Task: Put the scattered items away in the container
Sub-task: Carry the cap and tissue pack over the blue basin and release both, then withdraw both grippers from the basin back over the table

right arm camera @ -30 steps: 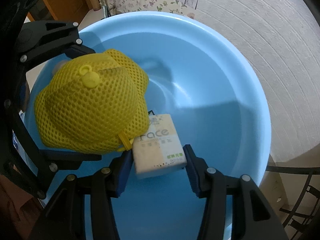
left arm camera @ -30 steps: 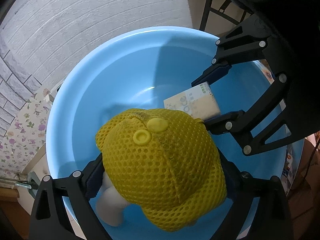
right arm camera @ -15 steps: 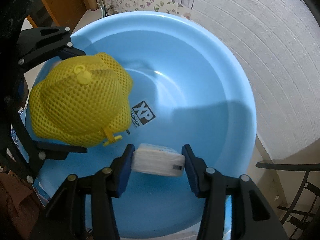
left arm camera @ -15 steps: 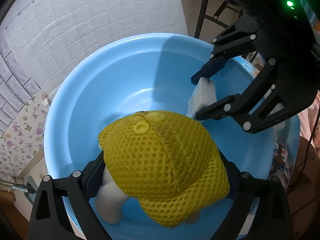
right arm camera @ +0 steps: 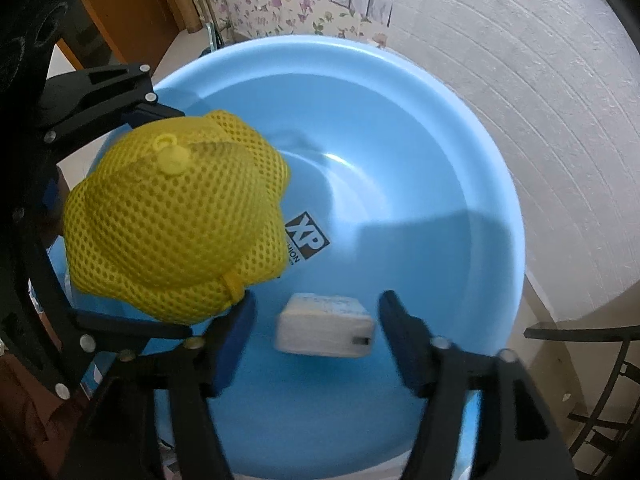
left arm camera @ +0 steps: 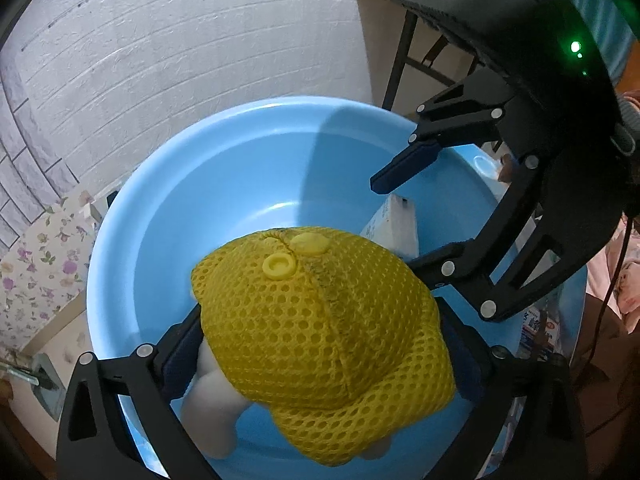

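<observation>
A big light-blue basin (left arm camera: 200,184) (right arm camera: 420,140) fills both views. My left gripper (left arm camera: 320,332) (right arm camera: 176,220) hangs over its near side, pads against a yellow mesh cap (left arm camera: 320,312) (right arm camera: 176,220) with something white (left arm camera: 208,408) under it; its jaws are opening. Over the basin my right gripper (right arm camera: 317,304) (left arm camera: 400,224) points steeply down, jaws opening. A white tissue pack (right arm camera: 324,330) (left arm camera: 396,224) is blurred between its fingers (right arm camera: 236,328), with a gap on each side. An "XP" label (right arm camera: 306,240) marks the basin floor.
A white brick-pattern wall (left arm camera: 180,60) curves behind the basin, with floral wallpaper (right arm camera: 296,4) beside it. Black metal frame legs (left arm camera: 404,60) (right arm camera: 580,332) stand close to the rim. A brown wooden door (right arm camera: 132,16) is at the far left. Printed packets (left arm camera: 536,320) lie past the basin's right edge.
The right jaws have spread and the tissue pack, gripped flat then turned on edge, has come free of the pads. The left gripper tilted up a little, the cap still between its fingers.
</observation>
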